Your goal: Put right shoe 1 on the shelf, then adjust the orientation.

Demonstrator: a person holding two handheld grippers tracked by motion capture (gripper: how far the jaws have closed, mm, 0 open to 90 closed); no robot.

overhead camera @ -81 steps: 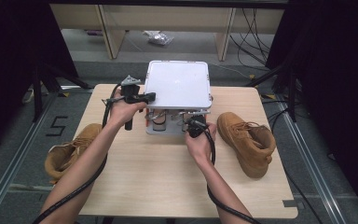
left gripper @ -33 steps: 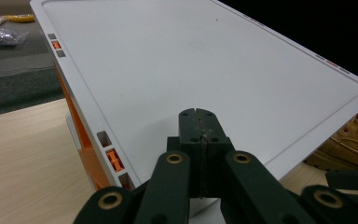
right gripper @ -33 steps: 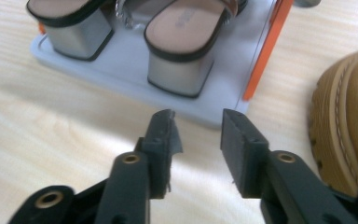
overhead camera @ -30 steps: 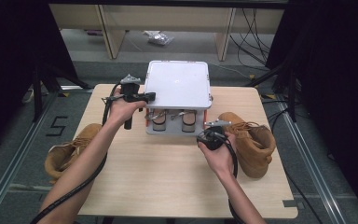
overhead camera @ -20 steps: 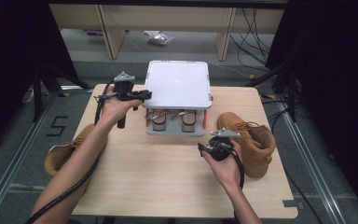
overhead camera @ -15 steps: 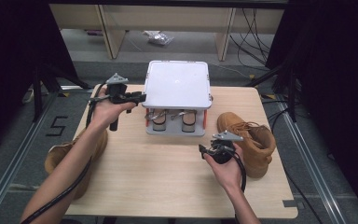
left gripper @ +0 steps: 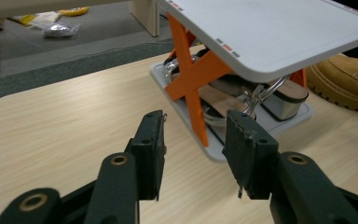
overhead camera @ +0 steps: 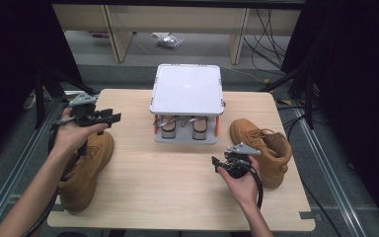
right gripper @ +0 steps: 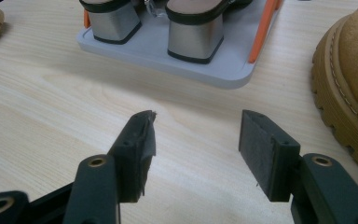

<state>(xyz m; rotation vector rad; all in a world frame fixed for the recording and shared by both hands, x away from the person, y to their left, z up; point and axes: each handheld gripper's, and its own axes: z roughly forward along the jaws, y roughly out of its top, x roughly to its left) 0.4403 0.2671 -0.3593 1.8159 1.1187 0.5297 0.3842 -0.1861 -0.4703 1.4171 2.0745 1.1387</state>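
Right gripper empty, heeled sandals in rack

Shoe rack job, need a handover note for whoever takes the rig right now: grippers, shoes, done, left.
Left gripper: open, empty, jaws have just been opening; it is above the table's left edge, over the left boot.
Right gripper: open, empty, low over the table, beside the right boot.
Two-tier rack stands mid-table; a pair of block-heel sandals sits on its lower tray, top shelf bare.
Done: sandals are stowed.
Left, probably: both tan boots lie on the table, one each side of the rack; likely they go on the top shelf.
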